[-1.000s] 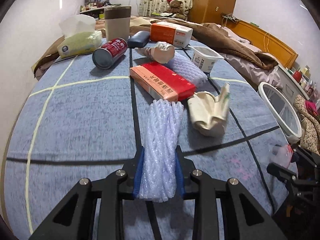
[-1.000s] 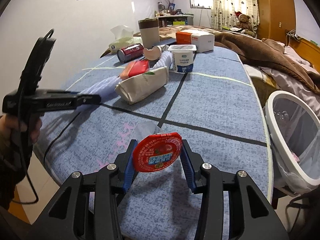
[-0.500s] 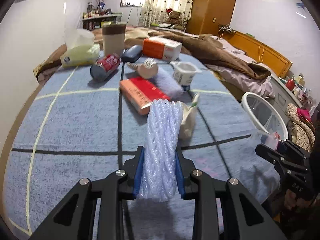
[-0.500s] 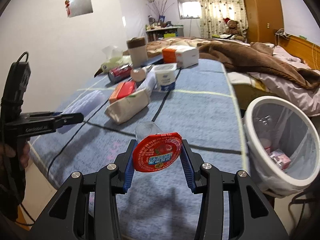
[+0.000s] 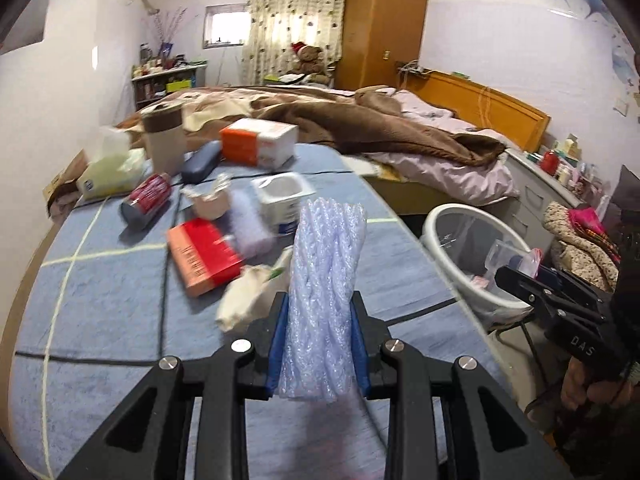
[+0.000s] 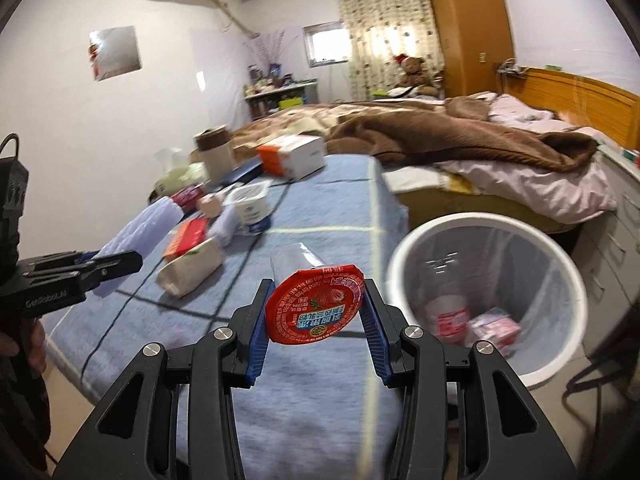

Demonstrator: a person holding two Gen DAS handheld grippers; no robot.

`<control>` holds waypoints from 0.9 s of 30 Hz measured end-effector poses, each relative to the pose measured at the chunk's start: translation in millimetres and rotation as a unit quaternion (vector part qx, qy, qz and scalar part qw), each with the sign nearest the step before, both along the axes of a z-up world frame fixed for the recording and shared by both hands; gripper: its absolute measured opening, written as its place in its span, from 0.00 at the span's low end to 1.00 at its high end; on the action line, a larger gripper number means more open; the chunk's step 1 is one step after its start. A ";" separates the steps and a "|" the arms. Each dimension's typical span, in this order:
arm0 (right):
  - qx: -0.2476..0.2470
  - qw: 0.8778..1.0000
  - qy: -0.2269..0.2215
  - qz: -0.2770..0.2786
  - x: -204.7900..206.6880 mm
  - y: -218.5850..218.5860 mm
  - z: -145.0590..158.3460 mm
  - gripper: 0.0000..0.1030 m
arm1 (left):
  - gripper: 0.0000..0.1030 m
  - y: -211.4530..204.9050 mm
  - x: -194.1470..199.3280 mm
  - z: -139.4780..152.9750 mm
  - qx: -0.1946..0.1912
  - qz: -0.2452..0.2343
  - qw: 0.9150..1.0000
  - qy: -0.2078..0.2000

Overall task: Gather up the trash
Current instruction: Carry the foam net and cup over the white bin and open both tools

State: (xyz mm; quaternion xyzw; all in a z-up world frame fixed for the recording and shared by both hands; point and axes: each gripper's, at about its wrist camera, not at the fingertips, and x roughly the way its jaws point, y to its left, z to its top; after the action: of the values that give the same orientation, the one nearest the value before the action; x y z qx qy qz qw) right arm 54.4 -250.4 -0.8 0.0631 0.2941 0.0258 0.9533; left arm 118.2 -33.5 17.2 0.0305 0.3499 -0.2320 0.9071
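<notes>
Blue checked table (image 5: 100, 300) fills the left and centre of both views, litter still on it: red box (image 5: 202, 256), white tub (image 5: 282, 196), red can (image 5: 146, 198). White bin (image 6: 486, 292) sits lower right in the right wrist view, some trash inside. Left gripper (image 5: 318, 346) is clamped on a foam net sleeve (image 5: 326, 280), frame centre. Right gripper (image 6: 316, 330) is clamped on a red-lidded clear cup (image 6: 314, 306), just left of the bin rim.

A blue checked cloth (image 5: 100, 304) covers the bench. On it lie a red box (image 5: 202, 254), can (image 5: 146, 198), yogurt tub (image 5: 284, 200), crumpled carton (image 5: 250, 298), tissue pack (image 5: 108, 172), tall cup (image 5: 164, 140) and orange-white box (image 5: 258, 146).
</notes>
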 end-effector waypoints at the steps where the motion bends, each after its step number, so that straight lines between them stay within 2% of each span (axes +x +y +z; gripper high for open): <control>1: -0.001 1.000 -0.002 -0.009 -2.6 -8.3 2.2 0.42 | 0.29 -8.4 0.8 1.8 -0.002 -0.007 1.000 -0.002; 9: -0.007 0.998 -0.008 -0.058 -5.3 -46.3 9.6 0.42 | 0.29 -65.6 -0.5 13.9 -0.003 -0.047 0.999 -0.021; 19: -0.006 0.994 0.004 -0.111 -1.4 -88.1 8.3 0.43 | 0.29 -138.1 -3.1 18.5 0.018 -0.099 0.994 -0.043; 27: -0.010 0.989 0.031 -0.146 3.4 -114.4 -2.4 0.43 | 0.29 -185.4 5.0 2.3 0.016 -0.139 0.990 -0.018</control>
State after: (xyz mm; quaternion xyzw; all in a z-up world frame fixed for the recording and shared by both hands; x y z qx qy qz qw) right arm 57.8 -364.8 -3.2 0.0963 0.3113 -0.1186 0.9380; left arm 123.2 -218.9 19.5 0.0976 0.3299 -0.3499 0.8713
